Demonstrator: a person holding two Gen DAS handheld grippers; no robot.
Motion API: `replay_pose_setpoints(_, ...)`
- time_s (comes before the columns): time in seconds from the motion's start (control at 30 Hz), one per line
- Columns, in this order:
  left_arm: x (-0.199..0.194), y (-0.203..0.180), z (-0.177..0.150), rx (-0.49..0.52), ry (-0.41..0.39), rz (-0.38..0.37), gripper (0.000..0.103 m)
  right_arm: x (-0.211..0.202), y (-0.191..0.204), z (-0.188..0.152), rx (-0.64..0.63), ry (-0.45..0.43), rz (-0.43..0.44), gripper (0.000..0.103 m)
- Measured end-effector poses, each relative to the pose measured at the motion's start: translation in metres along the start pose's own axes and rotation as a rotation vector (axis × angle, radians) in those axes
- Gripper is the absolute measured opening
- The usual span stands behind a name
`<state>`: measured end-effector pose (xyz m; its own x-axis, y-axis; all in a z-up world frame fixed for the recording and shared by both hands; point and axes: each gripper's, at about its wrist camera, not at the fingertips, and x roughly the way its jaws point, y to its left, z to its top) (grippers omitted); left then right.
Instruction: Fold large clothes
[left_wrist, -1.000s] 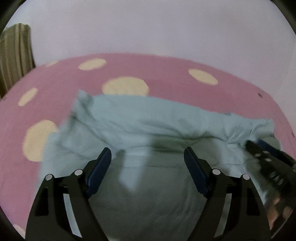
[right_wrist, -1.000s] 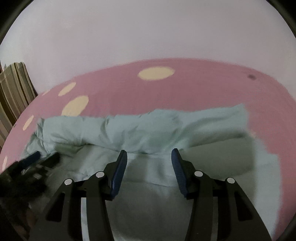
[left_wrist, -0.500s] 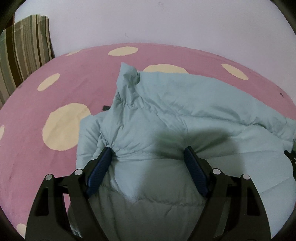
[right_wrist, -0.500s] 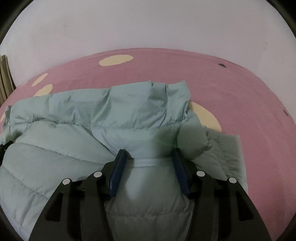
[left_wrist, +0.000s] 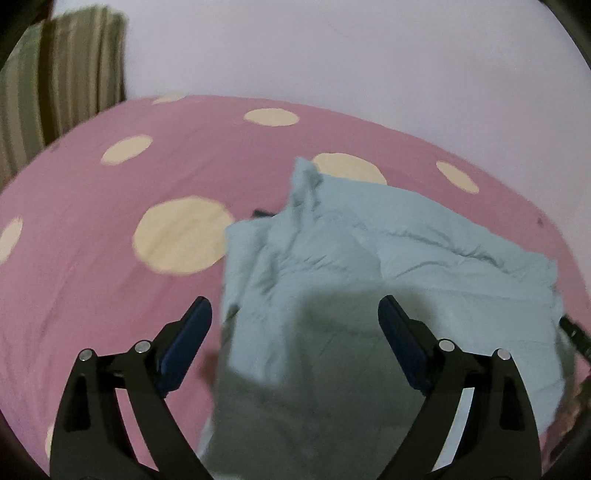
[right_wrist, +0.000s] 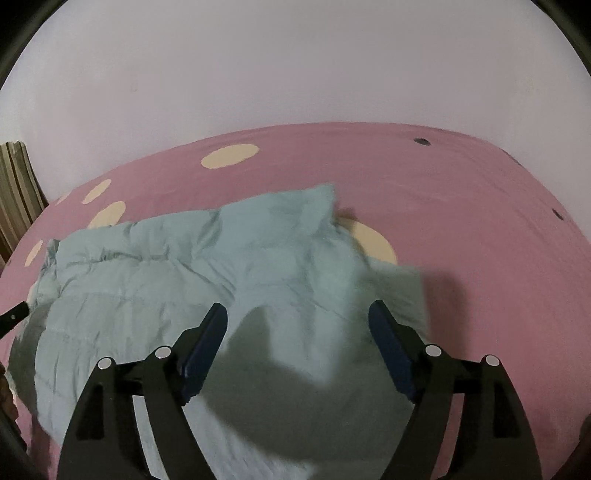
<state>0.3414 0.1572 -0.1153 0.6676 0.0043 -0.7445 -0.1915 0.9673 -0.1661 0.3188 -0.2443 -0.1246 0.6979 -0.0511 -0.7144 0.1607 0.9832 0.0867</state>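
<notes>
A pale blue-green puffer jacket (left_wrist: 388, 266) lies folded over itself on the pink sheet (left_wrist: 92, 295). My left gripper (left_wrist: 295, 314) hovers over the jacket's left edge with its jaws opening. Its left pad is over bare sheet, its right pad over fabric, and neither presses on cloth. In the right wrist view the jacket (right_wrist: 184, 266) spreads to the left. My right gripper (right_wrist: 299, 321) hangs above the jacket's right part, jaws opening, with cloth below them but not pinched. Each view shows the other gripper's tip at its edge (left_wrist: 572, 332) (right_wrist: 14, 314).
The bed's pink sheet with cream dots (right_wrist: 480, 240) runs back to a plain white wall (right_wrist: 295, 74). A striped cushion or curtain (left_wrist: 62, 92) stands at the far left corner. Bare sheet lies left and right of the jacket.
Both grippers held a bunched fold of the jacket half a second ago; both have let go and their jaws stand wider. The left view has slid left, the right view to the right.
</notes>
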Motion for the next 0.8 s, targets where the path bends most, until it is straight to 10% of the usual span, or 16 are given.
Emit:
replay_pose_setpoints(0.27,0.016,0.029,-0.03,-0.161,0.143,-0.152,0.093,0.004,-0.031,-0.027,0.092,0.081,0.015,0.08)
replay_pose_setpoints(0.43,0.021,0.021,-0.031,-0.141,0.137,-0.145,0.062,0.012,-0.034,-0.034,0.134,0.122,0.045,0.081)
replay_pose_setpoints(0.8,0.004,0.006,-0.028,-0.082,0.104,-0.155,0.015,-0.001,-0.019,-0.037,0.13,0.109,0.109,0.02)
